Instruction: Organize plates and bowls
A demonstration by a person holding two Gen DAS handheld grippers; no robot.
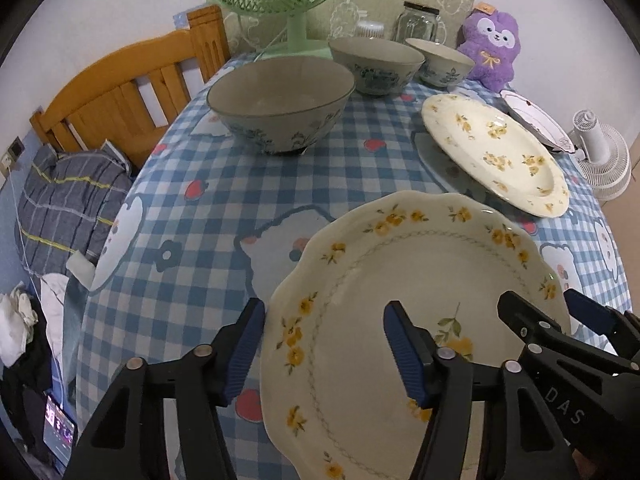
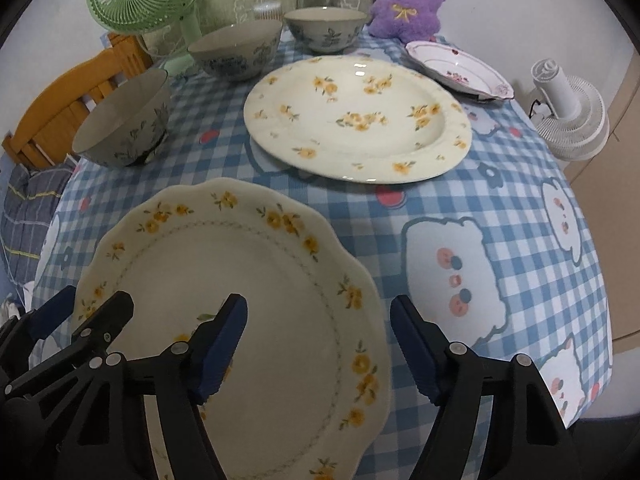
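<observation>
Scalloped plate (image 1: 400, 320): lay on the counter (image 1: 208, 208) at its near edge, between both claws.
Left claw (image 1: 324, 348): spread wide, empty, straddling the plate's left rim, one finger off the plate and one over its well.
Right claw (image 2: 318, 346): equally wide, empty, straddling the right rim.
Key relation: the plate sat directly ahead of and beneath both claws, neither arm clearly nearer; whether the fingers touched the rim could not be told.
Round flowered plate (image 2: 356, 120): lay beyond, well apart, a likely stacking base.
Pink-trimmed plate (image 2: 460, 66): farther right.
Bowls: large bowl (image 1: 280, 108), middle bowl (image 1: 376, 64), small bowl (image 1: 438, 62), ranged along the far side.
</observation>
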